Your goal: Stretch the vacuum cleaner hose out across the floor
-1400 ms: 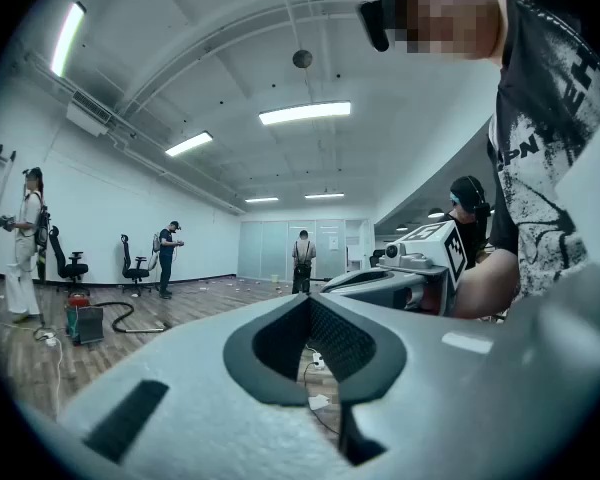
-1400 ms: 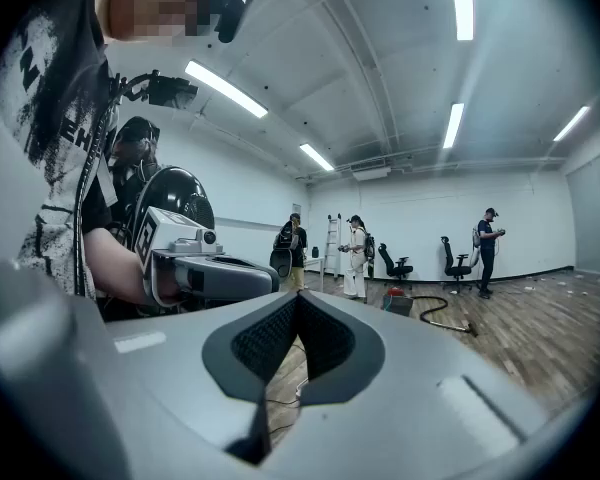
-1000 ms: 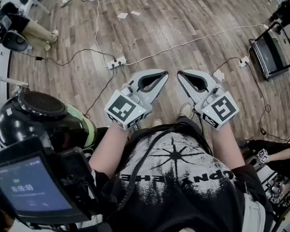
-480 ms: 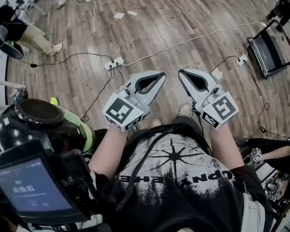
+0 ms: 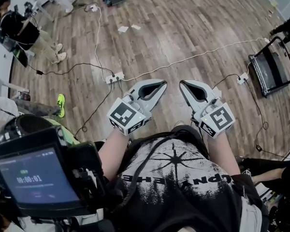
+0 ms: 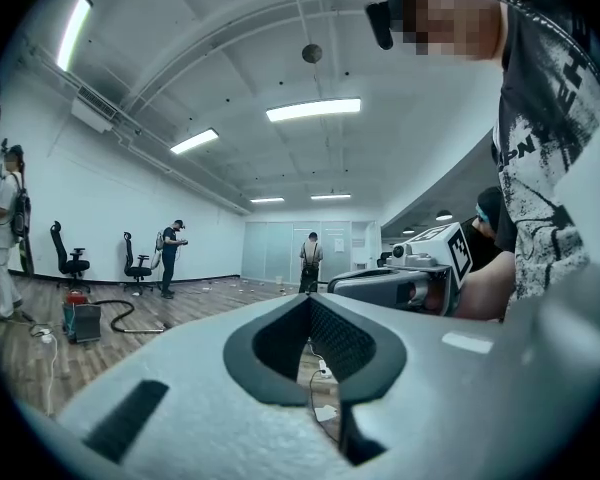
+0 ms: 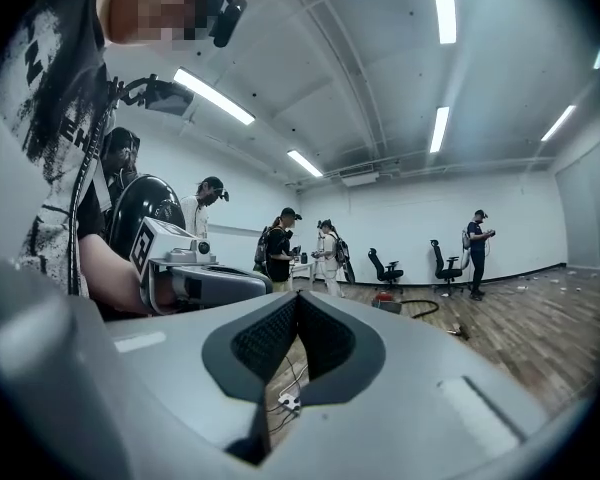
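Two claws (image 5: pixel 160 85) (image 5: pixel 183 84), two office chairs (image 6: pixel 70 260) (image 6: pixel 137 264), one vacuum (image 6: pixel 80 321)

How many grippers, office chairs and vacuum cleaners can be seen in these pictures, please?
Grippers: 2 (left gripper, right gripper)
Office chairs: 2 (left chair, right chair)
Vacuum cleaner: 1
Total: 5
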A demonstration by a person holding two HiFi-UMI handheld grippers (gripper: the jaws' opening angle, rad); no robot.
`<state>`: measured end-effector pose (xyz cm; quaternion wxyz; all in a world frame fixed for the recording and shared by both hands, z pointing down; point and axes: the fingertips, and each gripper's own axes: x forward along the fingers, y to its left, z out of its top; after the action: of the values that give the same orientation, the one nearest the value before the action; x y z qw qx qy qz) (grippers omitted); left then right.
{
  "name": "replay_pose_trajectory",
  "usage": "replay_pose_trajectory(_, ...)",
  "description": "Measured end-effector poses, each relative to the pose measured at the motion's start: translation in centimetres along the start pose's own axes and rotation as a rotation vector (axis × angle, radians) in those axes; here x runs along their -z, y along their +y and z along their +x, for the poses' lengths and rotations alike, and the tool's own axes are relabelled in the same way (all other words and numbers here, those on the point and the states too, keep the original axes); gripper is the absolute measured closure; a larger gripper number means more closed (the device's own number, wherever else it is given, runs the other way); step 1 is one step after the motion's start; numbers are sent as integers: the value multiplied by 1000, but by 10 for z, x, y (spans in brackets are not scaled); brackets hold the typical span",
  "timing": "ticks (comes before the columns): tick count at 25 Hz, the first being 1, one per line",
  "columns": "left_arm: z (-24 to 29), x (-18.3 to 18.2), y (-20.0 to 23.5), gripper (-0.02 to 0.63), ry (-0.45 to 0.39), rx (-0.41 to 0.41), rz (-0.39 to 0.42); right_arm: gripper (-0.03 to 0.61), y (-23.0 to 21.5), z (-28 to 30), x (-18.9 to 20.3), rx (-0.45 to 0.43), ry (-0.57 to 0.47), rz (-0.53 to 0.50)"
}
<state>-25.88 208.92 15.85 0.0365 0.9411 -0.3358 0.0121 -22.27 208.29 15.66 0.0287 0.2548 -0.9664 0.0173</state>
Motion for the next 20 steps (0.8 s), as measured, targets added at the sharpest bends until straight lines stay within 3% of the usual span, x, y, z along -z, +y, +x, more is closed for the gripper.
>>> replay_pose_trajectory(6,77,-15,19,614,-50,-21,-19,572,-83,-32,-9,6,-20,-35)
replay_pose_trajectory(12,134,-25,34,614,-43,-51,-25,572,-151,-59,-2,6,3,-11)
replay_pose_trajectory(20,189,8,52,614,48,6,-37,572,-209,-43,20,6,8,54)
